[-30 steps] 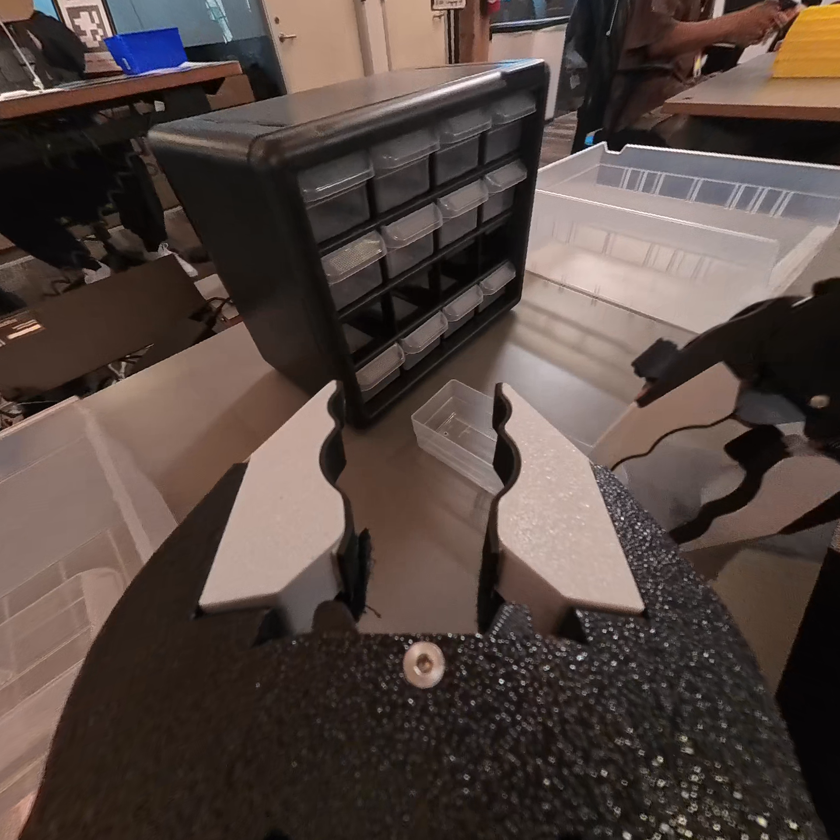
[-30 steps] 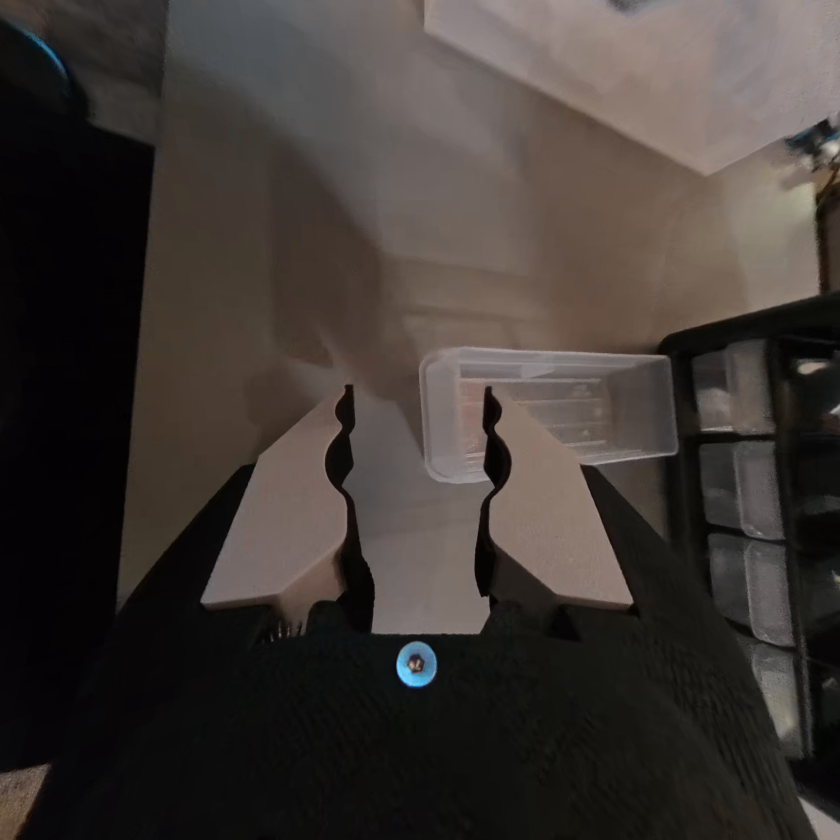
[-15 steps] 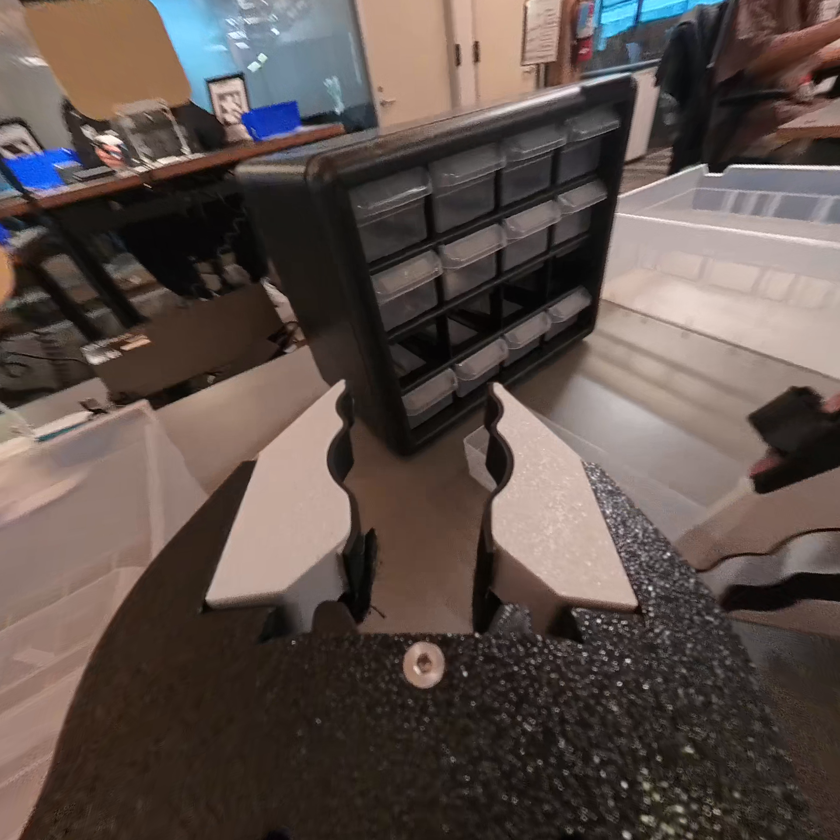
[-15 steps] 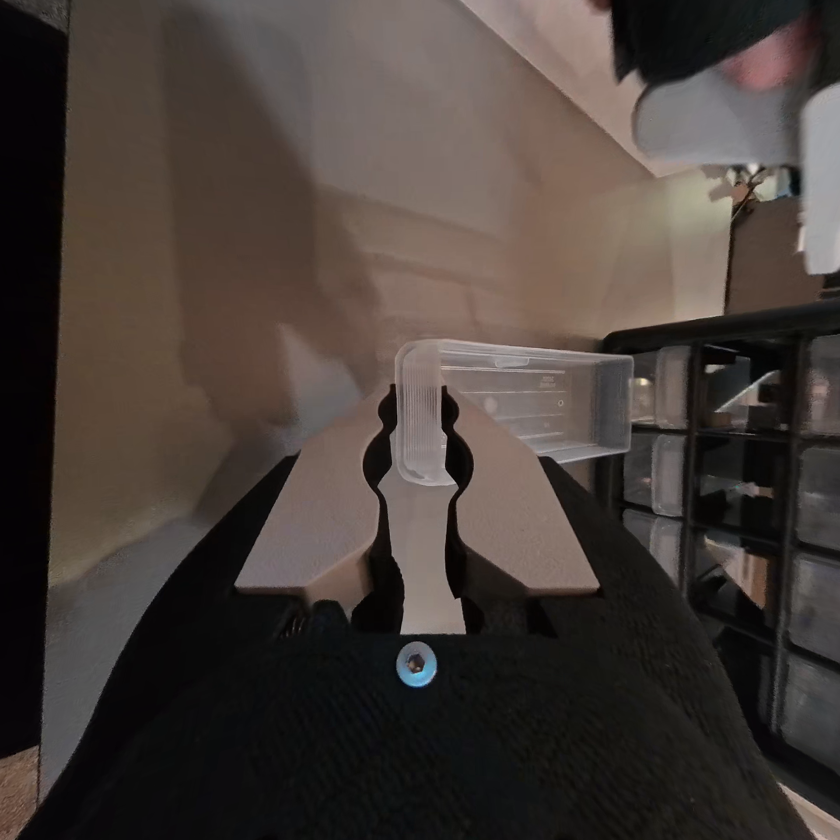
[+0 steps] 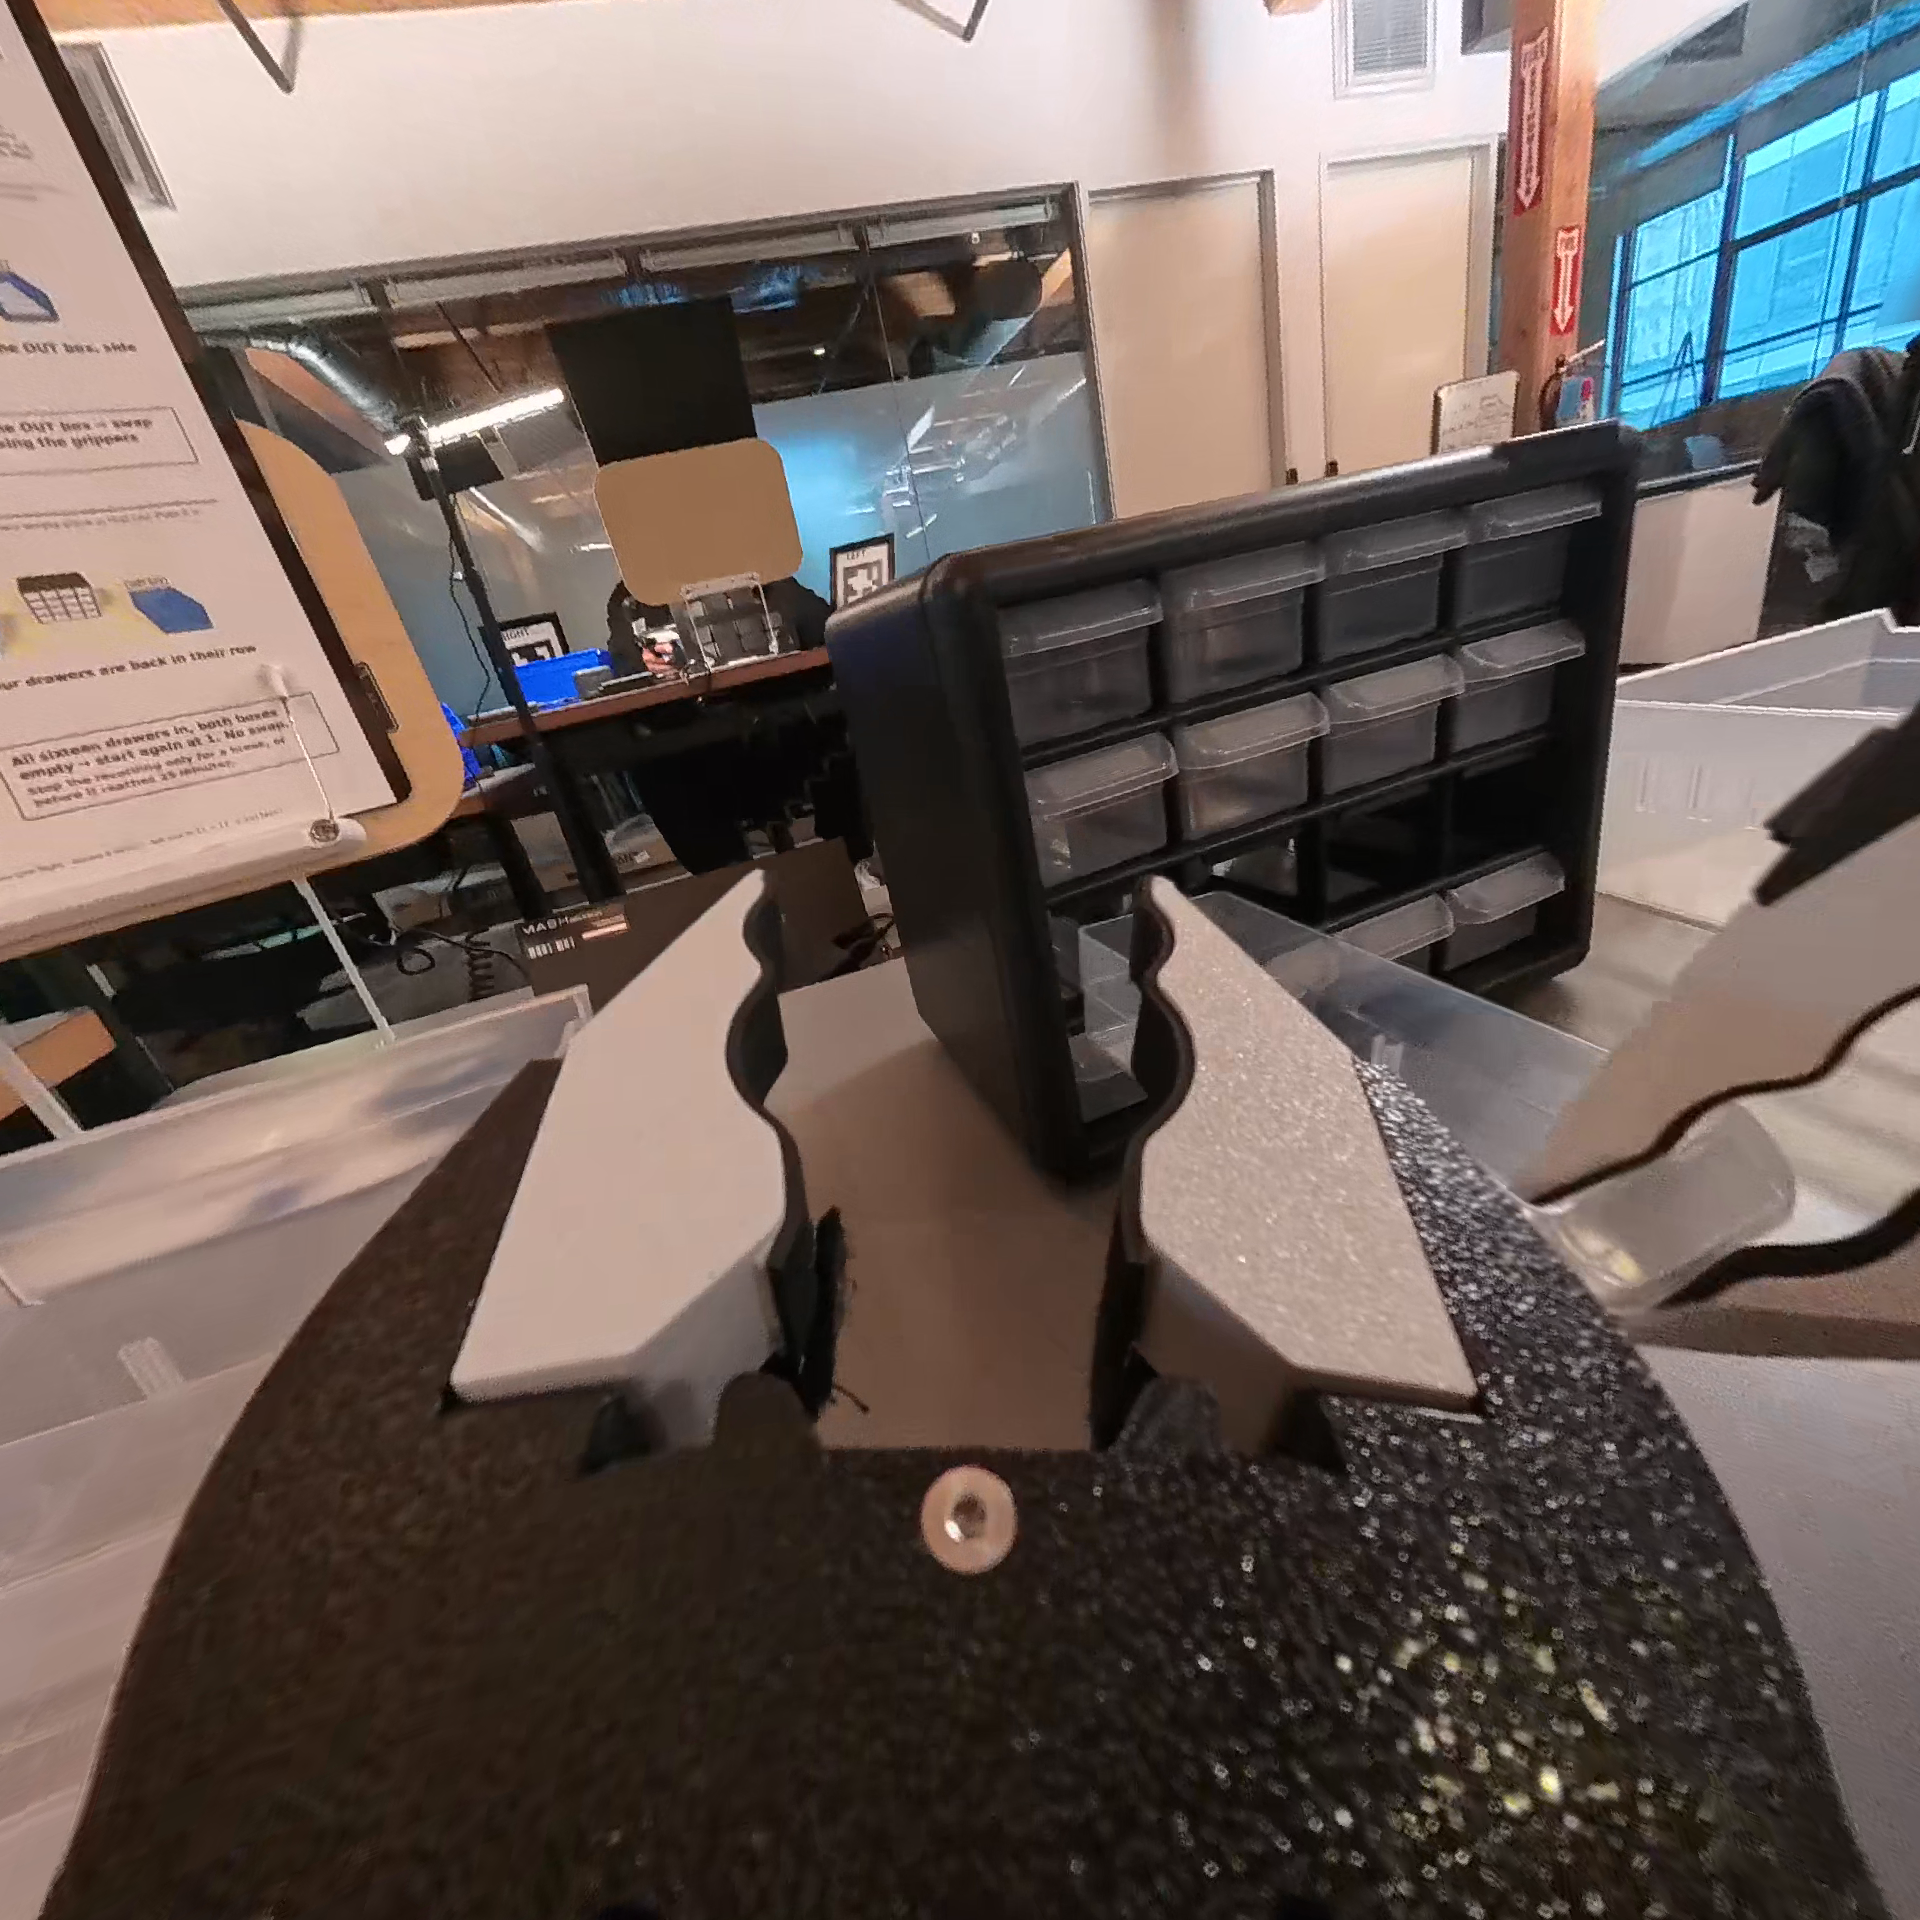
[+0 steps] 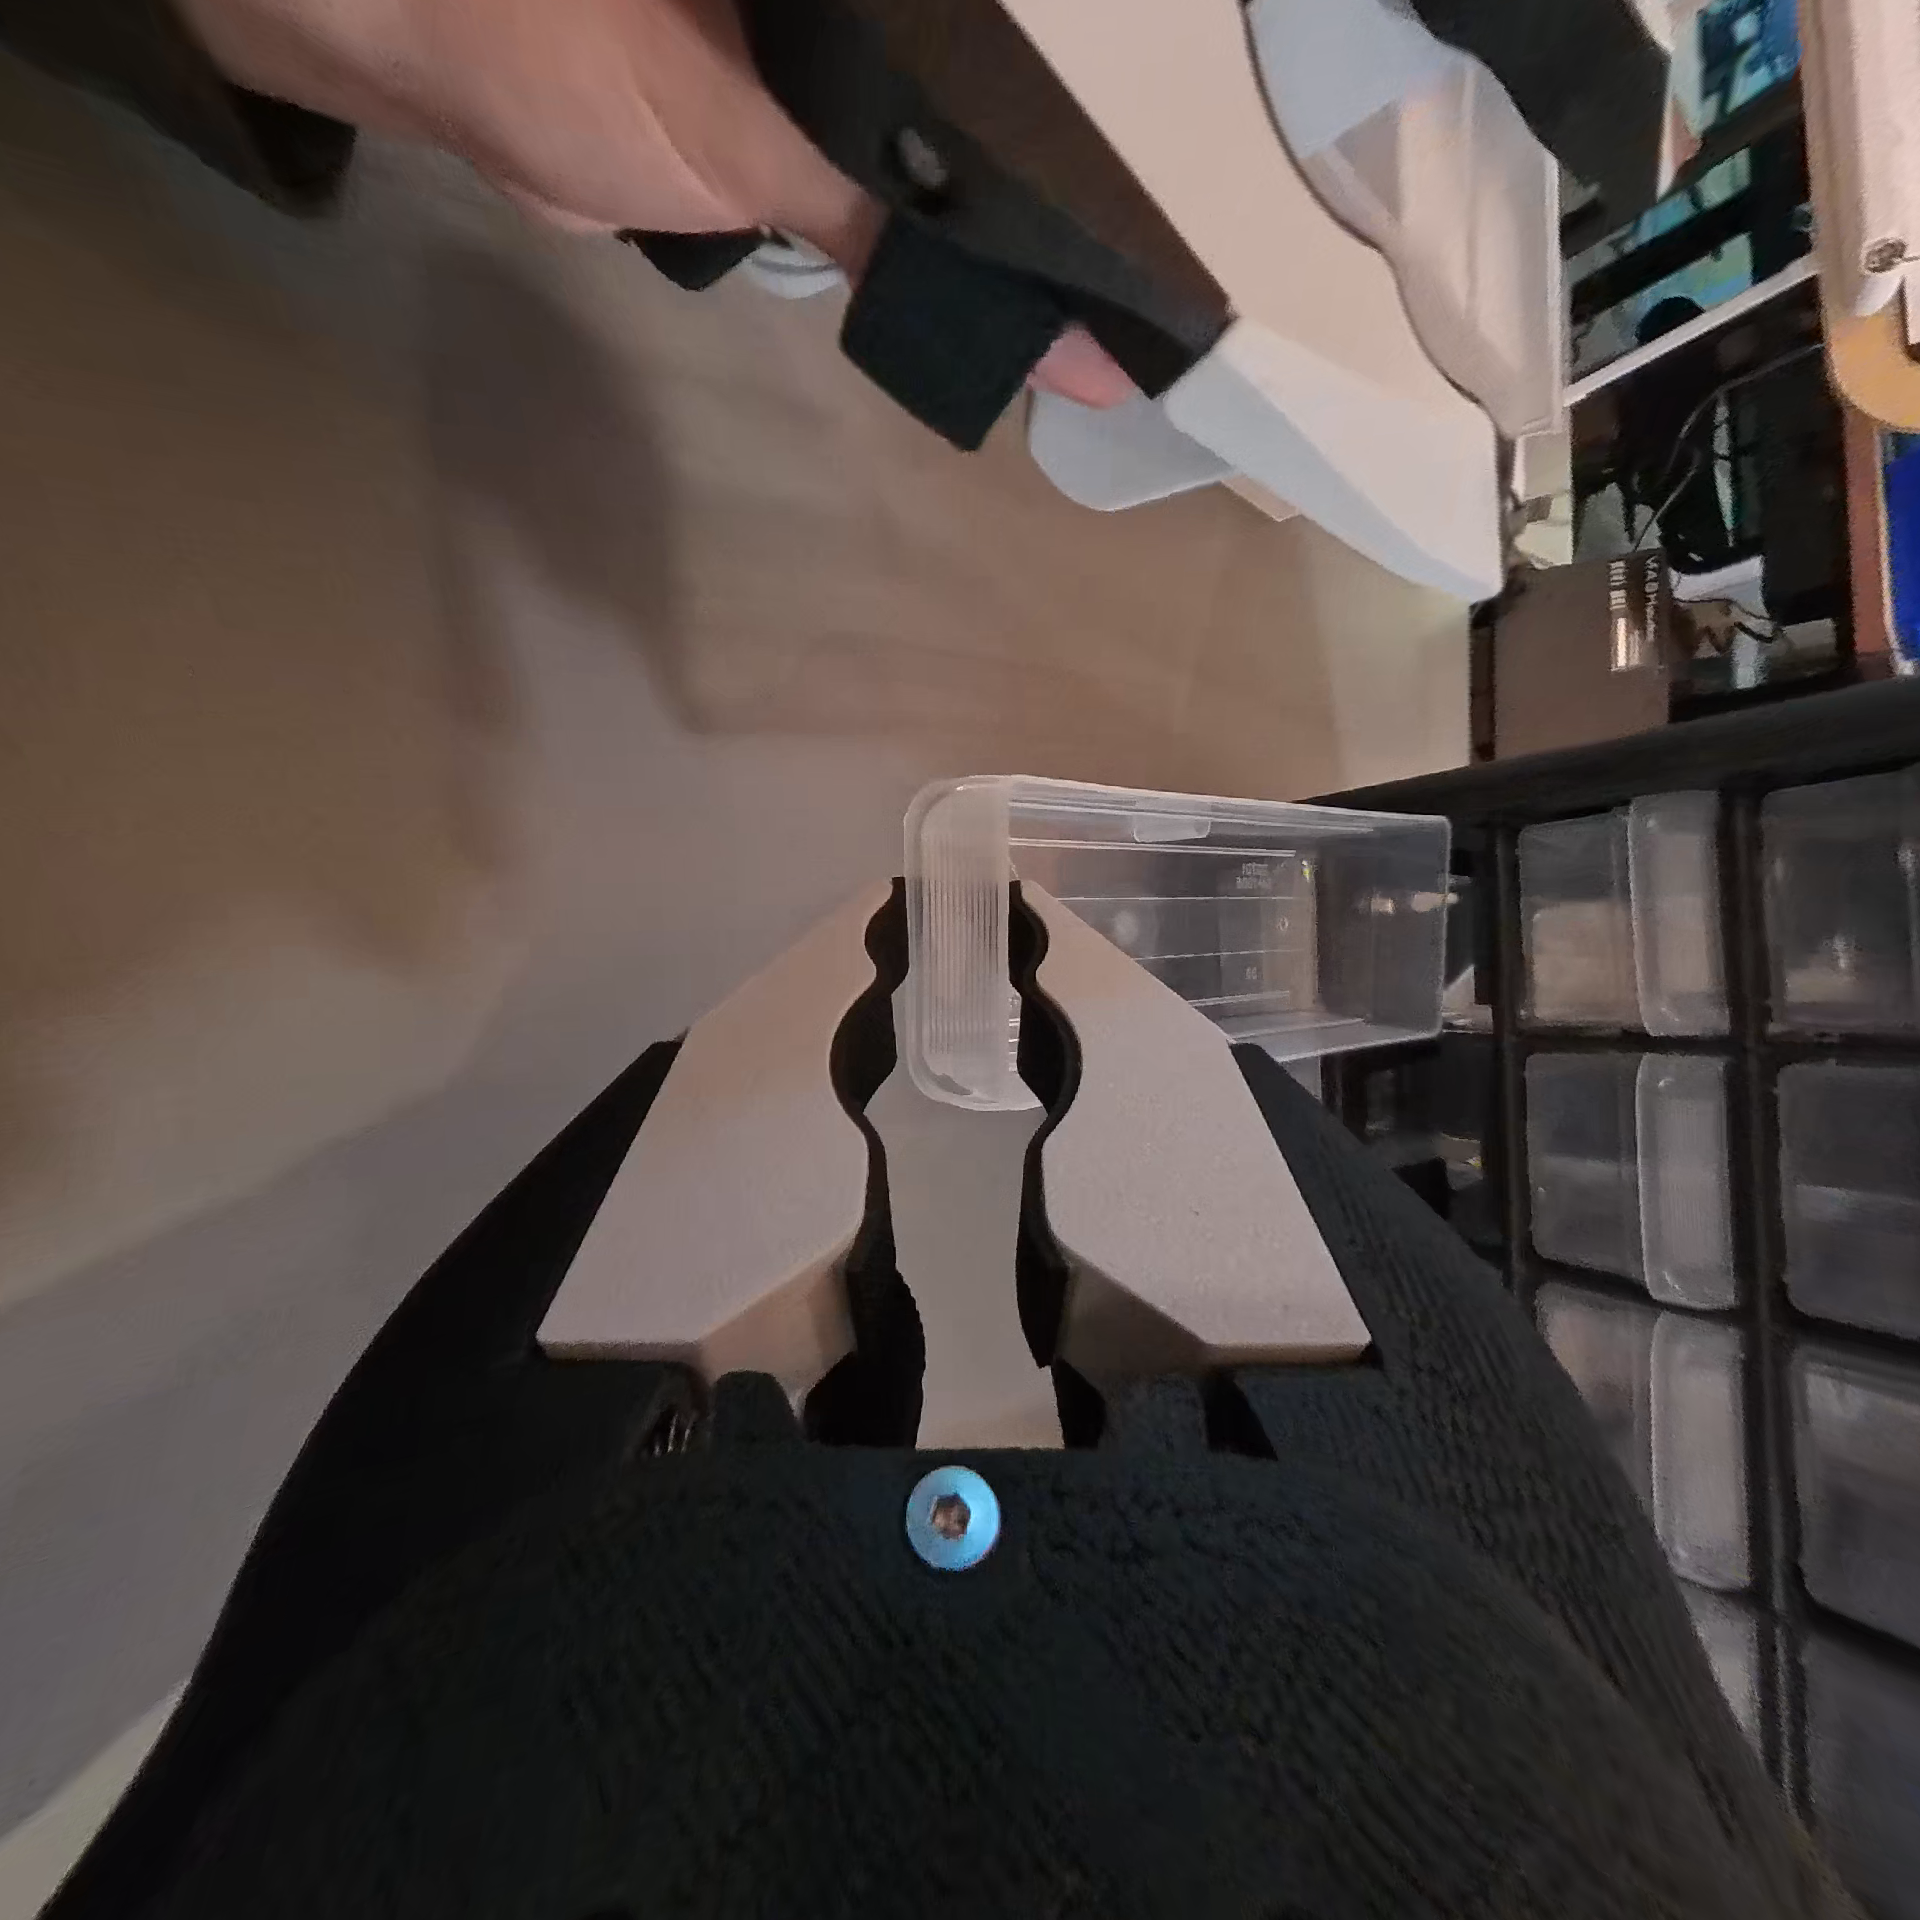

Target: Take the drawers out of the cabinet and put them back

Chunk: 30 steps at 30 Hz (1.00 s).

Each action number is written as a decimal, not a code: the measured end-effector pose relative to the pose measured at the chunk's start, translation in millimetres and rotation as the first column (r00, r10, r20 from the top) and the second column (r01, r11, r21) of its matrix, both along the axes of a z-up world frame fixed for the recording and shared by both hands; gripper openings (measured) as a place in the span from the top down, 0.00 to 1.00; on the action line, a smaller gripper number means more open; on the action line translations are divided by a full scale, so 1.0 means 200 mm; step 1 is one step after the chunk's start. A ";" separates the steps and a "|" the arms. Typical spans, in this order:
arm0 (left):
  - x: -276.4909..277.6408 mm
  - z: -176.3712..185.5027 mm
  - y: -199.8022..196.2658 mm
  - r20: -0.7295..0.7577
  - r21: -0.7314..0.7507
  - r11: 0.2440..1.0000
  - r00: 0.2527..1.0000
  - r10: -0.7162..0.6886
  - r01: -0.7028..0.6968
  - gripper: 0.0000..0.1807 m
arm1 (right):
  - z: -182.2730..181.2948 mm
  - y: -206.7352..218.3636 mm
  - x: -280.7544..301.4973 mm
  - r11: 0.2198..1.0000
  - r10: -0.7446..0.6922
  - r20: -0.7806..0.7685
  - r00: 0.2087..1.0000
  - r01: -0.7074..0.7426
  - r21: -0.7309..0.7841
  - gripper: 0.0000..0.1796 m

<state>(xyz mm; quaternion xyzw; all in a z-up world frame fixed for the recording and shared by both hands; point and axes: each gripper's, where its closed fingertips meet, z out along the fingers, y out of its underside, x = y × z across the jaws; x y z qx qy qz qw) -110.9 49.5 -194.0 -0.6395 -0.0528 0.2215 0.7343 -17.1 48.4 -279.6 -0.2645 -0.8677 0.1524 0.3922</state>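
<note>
The black cabinet [image 5: 1247,779] stands on the table with clear drawers in its upper two rows and bottom row, and dark empty slots [image 5: 1382,842] in the third row. My right gripper [image 6: 956,904] is shut on the front handle of a clear drawer [image 6: 1195,914], whose back end points at the cabinet front [image 6: 1714,1039]. The same drawer [image 5: 1455,1029] shows in the left wrist view, low in front of the cabinet, with the right gripper [image 5: 1714,1039] on it. My left gripper [image 5: 956,914] is open and empty, left of the drawer.
A white plastic tray [image 5: 1714,748] sits to the right of the cabinet. A clear bin [image 5: 260,1143] is at the left. An instruction board [image 5: 125,520] stands at the far left. A hand holds the left gripper [image 6: 935,208] above the drawer in the right wrist view.
My right gripper has closed on the drawer's handle and brought the drawer closer to the cabinet front. My left gripper has tilted up and stayed open.
</note>
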 end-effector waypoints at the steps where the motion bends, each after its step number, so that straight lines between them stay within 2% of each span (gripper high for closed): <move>1: 0.00 0.00 0.00 -0.010 -0.001 1.000 1.000 -0.001 0.001 0.64 | 0.00 0.01 -0.01 1.000 0.003 0.007 1.000 -0.003 -0.004 0.91; 12: 0.02 -0.04 0.02 -0.029 0.004 1.000 0.999 -0.013 0.013 0.65 | 0.01 0.07 -0.06 1.000 0.021 0.074 0.997 -0.020 -0.020 0.90; 21: -0.02 -0.11 0.02 -0.023 -0.029 0.999 0.999 0.037 -0.038 0.67 | 0.07 0.07 -0.07 0.997 0.037 0.100 0.994 -0.029 -0.076 0.91; 30: -0.02 -0.15 0.04 -0.016 -0.044 0.999 1.000 0.025 -0.025 0.68 | 0.13 0.08 -0.07 0.989 0.054 0.147 0.988 -0.032 -0.147 0.90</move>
